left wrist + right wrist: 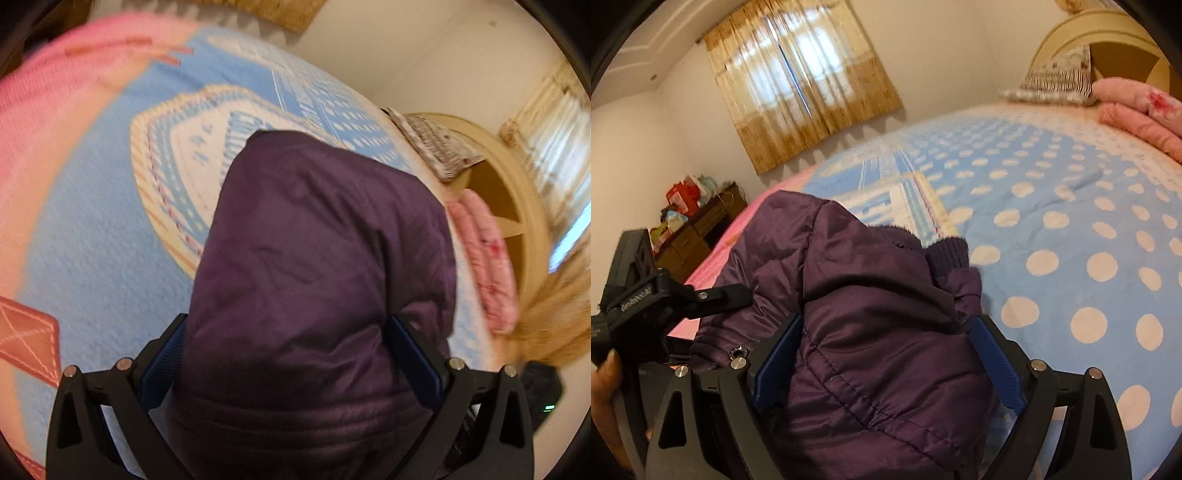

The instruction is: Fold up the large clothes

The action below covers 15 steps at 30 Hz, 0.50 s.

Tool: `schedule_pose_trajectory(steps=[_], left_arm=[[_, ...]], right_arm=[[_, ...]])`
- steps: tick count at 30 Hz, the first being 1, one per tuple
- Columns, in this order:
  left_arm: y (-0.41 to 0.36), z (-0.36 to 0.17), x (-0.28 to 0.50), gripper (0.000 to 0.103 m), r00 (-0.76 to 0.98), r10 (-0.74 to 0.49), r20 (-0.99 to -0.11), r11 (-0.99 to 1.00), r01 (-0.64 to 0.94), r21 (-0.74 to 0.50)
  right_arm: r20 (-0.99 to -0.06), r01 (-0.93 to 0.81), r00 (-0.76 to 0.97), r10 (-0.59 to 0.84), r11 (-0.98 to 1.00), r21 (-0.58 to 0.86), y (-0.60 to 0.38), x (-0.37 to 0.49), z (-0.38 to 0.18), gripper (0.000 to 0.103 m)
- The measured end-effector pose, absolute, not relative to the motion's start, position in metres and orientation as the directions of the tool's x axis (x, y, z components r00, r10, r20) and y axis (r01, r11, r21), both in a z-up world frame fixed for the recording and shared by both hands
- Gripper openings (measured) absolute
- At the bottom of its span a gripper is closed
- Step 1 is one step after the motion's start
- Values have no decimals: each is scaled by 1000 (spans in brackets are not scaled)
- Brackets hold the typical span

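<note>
A dark purple padded jacket (317,266) hangs bunched over the blue patterned bedspread (96,258). My left gripper (291,354) is shut on a thick wad of it, with the blue pads pressed on both sides. In the right wrist view the same jacket (871,332) fills the space between the jaws, and my right gripper (886,358) is shut on it too. A ribbed cuff (947,254) sticks up from the bundle. The left gripper (701,295) shows at the left of the right wrist view, clamped on the jacket's edge.
The bed carries a blue spread with white dots (1071,240). Folded pink bedding (1137,110) and a striped pillow (1060,77) lie by the cream headboard (517,192). A curtained window (801,77) and a cluttered wooden dresser (698,225) stand past the bed.
</note>
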<state>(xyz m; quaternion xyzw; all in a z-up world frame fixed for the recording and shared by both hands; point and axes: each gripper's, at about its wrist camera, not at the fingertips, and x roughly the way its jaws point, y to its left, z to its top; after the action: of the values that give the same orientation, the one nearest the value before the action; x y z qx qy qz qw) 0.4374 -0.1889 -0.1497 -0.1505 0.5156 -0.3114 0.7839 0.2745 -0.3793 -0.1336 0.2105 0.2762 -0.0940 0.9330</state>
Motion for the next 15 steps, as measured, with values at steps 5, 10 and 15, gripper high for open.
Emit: schedule_pose_trajectory(steps=[5,10,15], left_arm=[[-155,-145,428,103,257,-708,-658,702,353,-618],[-139,-169,433,103,152,-807,-571,585,337,-737],[-147,-182,437,103,90,-857,-508,507,332,-796]], right_arm=[[-573,313,819,-33,863,396,-391,267,-141,92],[-589,280,802,97,810,515,-406,276,-157,95],[-578,226,781,235,757,613,-419,285,-170,97]])
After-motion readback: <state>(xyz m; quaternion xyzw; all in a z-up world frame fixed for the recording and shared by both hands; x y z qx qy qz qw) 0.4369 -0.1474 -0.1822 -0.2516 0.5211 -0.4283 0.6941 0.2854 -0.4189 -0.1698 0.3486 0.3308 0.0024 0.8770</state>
